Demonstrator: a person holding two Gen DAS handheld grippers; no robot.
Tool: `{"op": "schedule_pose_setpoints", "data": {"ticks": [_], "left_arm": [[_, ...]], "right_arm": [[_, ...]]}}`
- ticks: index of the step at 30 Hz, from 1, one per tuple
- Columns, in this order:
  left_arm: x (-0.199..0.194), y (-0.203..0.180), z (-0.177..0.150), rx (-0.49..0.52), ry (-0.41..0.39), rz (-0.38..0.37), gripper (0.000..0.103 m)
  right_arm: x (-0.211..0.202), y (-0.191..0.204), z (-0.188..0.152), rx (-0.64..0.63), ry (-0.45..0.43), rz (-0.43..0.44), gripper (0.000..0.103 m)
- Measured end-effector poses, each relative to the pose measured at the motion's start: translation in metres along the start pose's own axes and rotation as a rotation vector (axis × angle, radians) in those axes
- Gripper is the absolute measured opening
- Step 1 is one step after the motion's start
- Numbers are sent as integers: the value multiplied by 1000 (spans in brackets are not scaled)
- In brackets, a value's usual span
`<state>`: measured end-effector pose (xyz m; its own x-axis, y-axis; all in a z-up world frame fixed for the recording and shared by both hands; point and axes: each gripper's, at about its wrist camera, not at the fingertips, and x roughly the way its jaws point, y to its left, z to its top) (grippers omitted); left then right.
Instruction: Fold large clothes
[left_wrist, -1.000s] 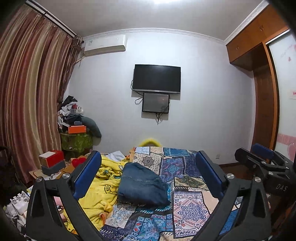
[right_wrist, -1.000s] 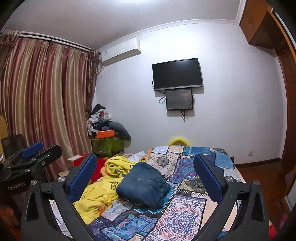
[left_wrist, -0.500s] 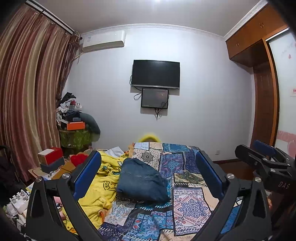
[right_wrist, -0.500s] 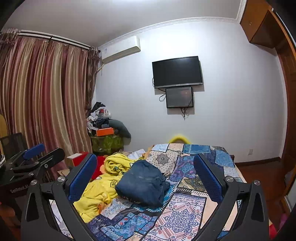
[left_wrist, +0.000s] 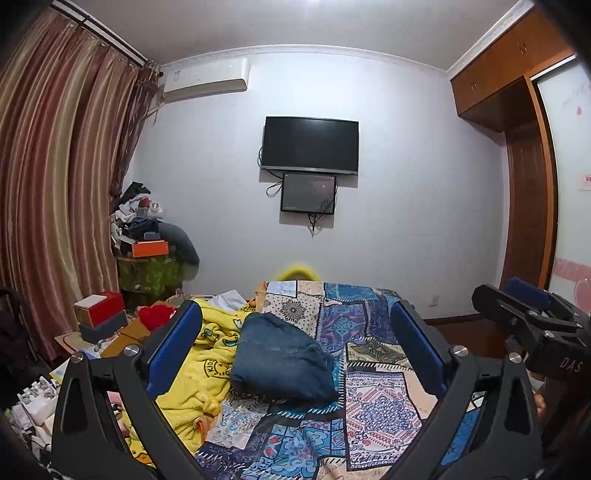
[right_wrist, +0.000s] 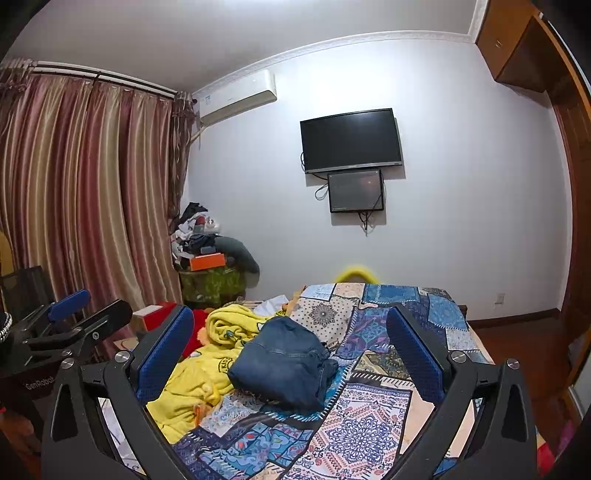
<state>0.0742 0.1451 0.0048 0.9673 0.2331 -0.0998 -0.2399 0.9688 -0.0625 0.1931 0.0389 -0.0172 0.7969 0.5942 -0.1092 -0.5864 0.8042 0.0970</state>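
A folded bundle of blue denim lies on the patchwork bedspread; it also shows in the right wrist view. A crumpled yellow garment lies to its left, also in the right wrist view. My left gripper is open and empty, held above the near part of the bed. My right gripper is open and empty, also held above the bed short of the denim. Each gripper shows at the edge of the other's view: the right one and the left one.
Boxes and clutter lie left of the bed. A heaped stand stands by the striped curtain. A television hangs on the far wall. A wooden wardrobe stands at the right.
Both grippers have tilted slightly upward and drawn back, so the bed sits lower in view. Both stay open and empty. The clothes have not moved.
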Motion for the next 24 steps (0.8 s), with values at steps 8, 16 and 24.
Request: {"op": "schedule_pose_setpoints", "data": {"ticks": [8, 16, 24], "left_arm": [[2, 3, 0, -15, 6, -5, 102], [5, 2, 1, -18, 17, -21, 102], [7, 4, 1, -25, 28, -54, 102]], "right_arm": [[-2, -2, -1, 9, -2, -5, 103], [-1, -2, -1, 11, 3, -10, 103], [0, -1, -1, 14, 7, -17, 103]]}}
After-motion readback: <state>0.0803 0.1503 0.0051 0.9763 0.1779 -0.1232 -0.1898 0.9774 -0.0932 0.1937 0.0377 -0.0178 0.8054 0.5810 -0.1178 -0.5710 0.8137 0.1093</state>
